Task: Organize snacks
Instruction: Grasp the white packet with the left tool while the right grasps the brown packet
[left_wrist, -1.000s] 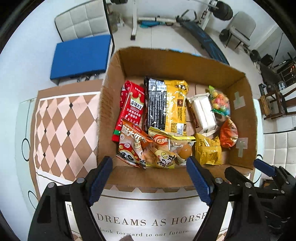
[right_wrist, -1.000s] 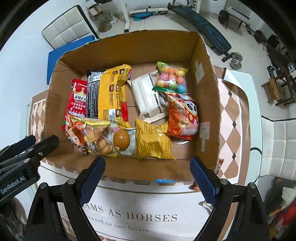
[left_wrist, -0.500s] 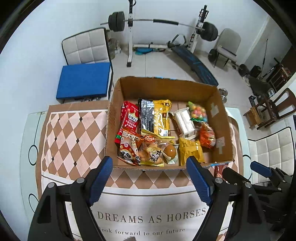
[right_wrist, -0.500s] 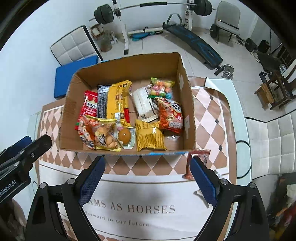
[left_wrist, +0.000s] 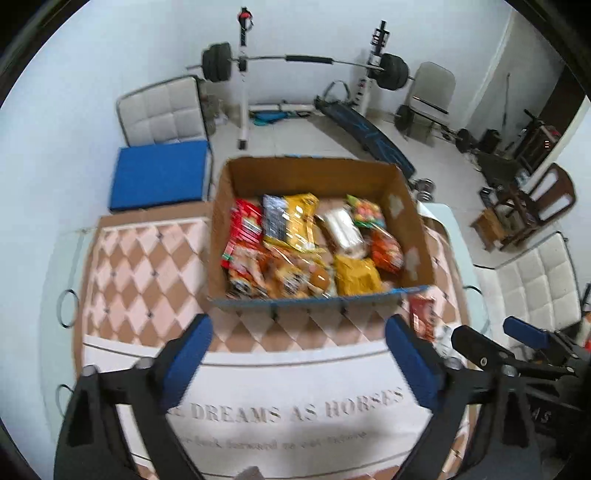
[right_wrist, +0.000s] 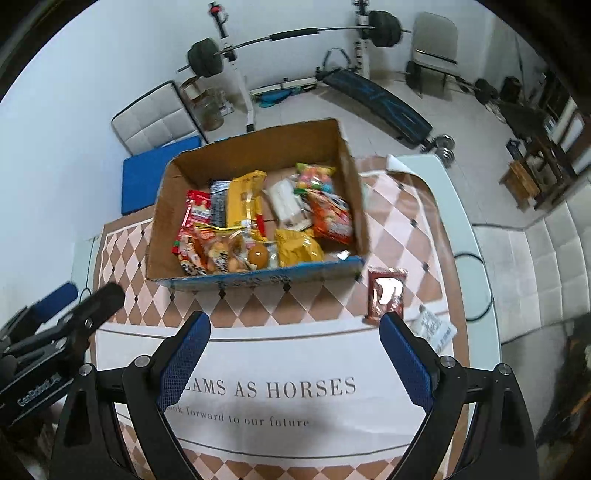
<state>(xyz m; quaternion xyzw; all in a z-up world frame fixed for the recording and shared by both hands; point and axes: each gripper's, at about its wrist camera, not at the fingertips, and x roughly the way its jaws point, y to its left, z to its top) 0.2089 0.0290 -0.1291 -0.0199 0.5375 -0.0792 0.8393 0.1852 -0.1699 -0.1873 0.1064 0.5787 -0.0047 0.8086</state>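
left wrist view: the box (left_wrist: 317, 291) is seen smaller and further off than a second ago, when it filled the view with the left tool (left_wrist: 295, 354) just over its near wall. more of the checked mat (left_wrist: 140, 258) and the room behind are now taken in, so the tool has been drawn up and back. its jaws are opening and nothing is held between them. the snacks (left_wrist: 295, 236) are packed side by side on the box floor, blurred here. a red packet (left_wrist: 421, 314) is seen on the tabletop just beside the box's near right corner, outside it. the right tool (left_wrist: 517, 339) is seen at the right edge, empty as well.

right wrist view: the same retreat is shown. the right tool (right_wrist: 293, 354) hangs released above the printed part of the mat (right_wrist: 295, 387), well apart from the box (right_wrist: 258, 277). the snacks (right_wrist: 258, 229) lie inside the box as they lay a second ago. the red packet (right_wrist: 386, 295) lies flat on the tabletop, near the right finger, and a white wrapper (right_wrist: 432, 328) lies just beside it.

judged from this, the boxed snacks are done with, and two items outside remain to be collected; the red packet is the likeliest next target.
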